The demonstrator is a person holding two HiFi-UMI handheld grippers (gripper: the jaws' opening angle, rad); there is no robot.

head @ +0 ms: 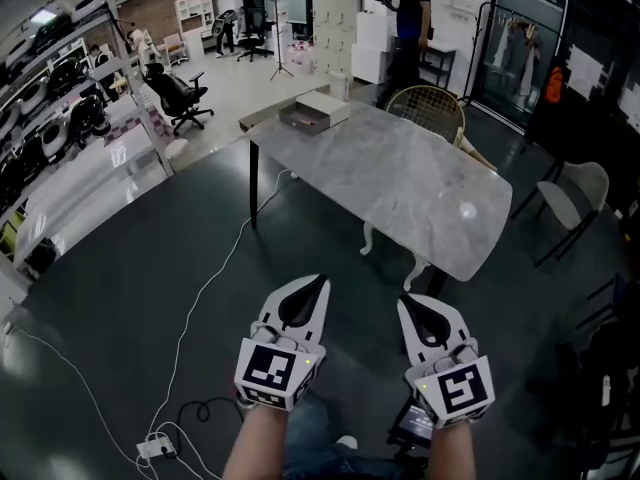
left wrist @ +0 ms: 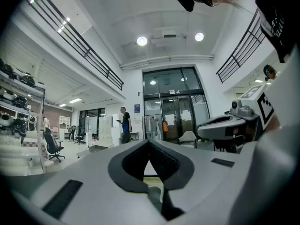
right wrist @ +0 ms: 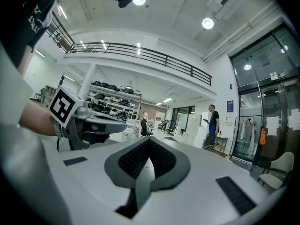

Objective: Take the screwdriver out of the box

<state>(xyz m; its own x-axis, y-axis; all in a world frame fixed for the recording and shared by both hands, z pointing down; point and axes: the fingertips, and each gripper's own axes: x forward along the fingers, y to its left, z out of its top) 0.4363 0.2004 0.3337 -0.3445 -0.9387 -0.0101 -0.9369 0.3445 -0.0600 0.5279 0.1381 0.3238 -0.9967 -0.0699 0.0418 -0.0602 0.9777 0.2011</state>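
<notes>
A flat grey-and-white box [head: 313, 111] lies at the far corner of the grey marble table [head: 400, 183]. No screwdriver shows in any view. Both grippers are held low and level over the dark floor, well short of the table's near edge. My left gripper [head: 314, 286] is shut with its tips touching and nothing between them; its pads [left wrist: 161, 159] meet in the left gripper view. My right gripper [head: 410, 305] is likewise shut and empty, pads [right wrist: 136, 156] together. Each gripper view shows the other gripper alongside: the right gripper [left wrist: 229, 123] and the left gripper [right wrist: 93, 123].
A wicker chair [head: 430, 108] stands behind the table and a grey chair [head: 580, 193] at the right. A person [head: 408, 18] stands at the back. A white cable and power strip [head: 158, 448] lie on the floor at left. Shelves [head: 60, 88] line the left wall.
</notes>
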